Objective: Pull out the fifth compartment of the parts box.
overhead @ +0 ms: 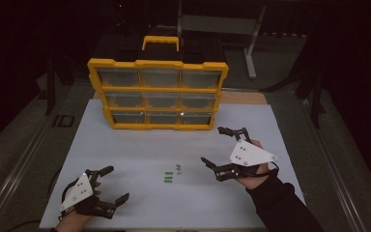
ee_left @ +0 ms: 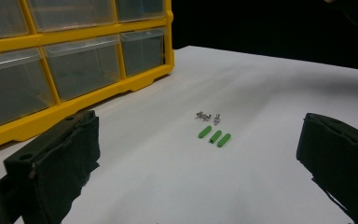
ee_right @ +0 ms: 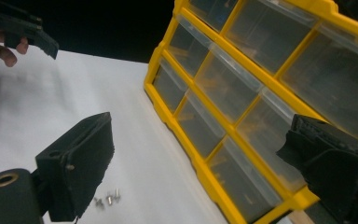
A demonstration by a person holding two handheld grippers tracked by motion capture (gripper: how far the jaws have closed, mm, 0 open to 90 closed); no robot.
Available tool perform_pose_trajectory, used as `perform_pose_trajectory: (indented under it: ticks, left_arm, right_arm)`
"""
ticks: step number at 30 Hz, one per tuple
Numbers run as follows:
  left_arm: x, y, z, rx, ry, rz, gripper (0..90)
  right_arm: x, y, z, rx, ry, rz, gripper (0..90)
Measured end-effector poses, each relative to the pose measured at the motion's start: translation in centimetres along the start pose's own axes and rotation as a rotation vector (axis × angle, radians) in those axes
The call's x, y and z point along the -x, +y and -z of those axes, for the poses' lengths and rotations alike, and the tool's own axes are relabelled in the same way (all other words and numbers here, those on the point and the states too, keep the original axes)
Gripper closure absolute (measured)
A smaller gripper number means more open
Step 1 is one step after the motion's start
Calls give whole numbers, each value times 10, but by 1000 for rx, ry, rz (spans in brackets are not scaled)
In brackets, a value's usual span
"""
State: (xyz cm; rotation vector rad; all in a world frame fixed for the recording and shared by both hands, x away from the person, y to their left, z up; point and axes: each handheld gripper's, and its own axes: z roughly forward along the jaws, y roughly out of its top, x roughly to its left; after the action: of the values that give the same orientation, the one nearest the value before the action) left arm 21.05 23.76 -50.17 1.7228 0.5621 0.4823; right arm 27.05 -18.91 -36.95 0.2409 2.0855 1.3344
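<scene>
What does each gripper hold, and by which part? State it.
Nothing is held. The left gripper and right gripper both stand open and empty, apart from the green pieces and small screws.

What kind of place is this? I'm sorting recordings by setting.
Probably a workshop or lab bench: a yellow plastic parts organiser with clear drawers stands on a white sheet-covered table, with small green plastic plugs and tiny metal screws laid out.

No text, label or number can be read anywhere. The yellow organizer (overhead: pixel 157 92) shows no legible brand, and its drawers carry no readable tags.
</scene>
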Motion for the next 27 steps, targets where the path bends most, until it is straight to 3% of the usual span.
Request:
perform_pose_trajectory:
  ticks: [15, 22, 27]
  left_arm:
    - [0, 0, 0, 1, -8, -2, 0]
    - [0, 0, 0, 1, -8, -2, 0]
    - [0, 0, 1, 4, -9, -2, 0]
  right_arm:
    - [22, 35, -31, 26, -5, 79, 77]
    - [32, 51, -41, 50, -8, 93, 77]
    - [34, 59, -54, 57, 23, 106, 78]
